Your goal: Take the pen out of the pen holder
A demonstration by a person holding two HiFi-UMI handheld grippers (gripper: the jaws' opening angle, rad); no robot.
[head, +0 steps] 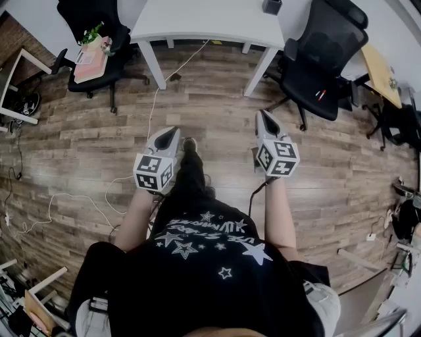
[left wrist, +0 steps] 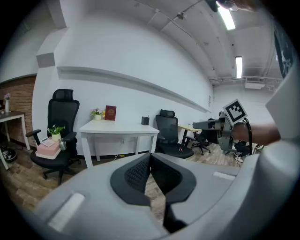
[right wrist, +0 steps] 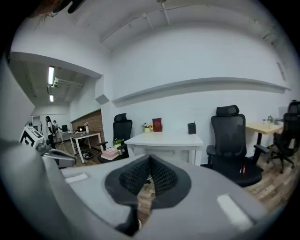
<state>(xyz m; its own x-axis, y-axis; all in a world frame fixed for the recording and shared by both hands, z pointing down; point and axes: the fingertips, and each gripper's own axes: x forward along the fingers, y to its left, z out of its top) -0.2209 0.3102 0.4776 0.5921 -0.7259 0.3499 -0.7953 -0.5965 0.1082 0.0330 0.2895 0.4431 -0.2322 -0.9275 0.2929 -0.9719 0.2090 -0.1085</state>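
A small dark pen holder (head: 272,6) stands on the far edge of the white table (head: 204,23); no pen shows in it from here. It also appears in the left gripper view (left wrist: 145,120) and the right gripper view (right wrist: 191,128), far off. My left gripper (head: 172,132) and right gripper (head: 263,116) are held side by side in front of the person's body, over the wooden floor, well short of the table. Both point towards the table. The left gripper (left wrist: 150,158) has its pads pressed together with nothing between them, and so does the right gripper (right wrist: 150,160).
A black office chair (head: 316,62) stands right of the table with two small pen-like things (head: 320,94) on its seat. Another black chair (head: 99,52) at the left carries a pink box and a plant. Cables trail over the floor (head: 79,204). A wooden desk (head: 379,72) is at far right.
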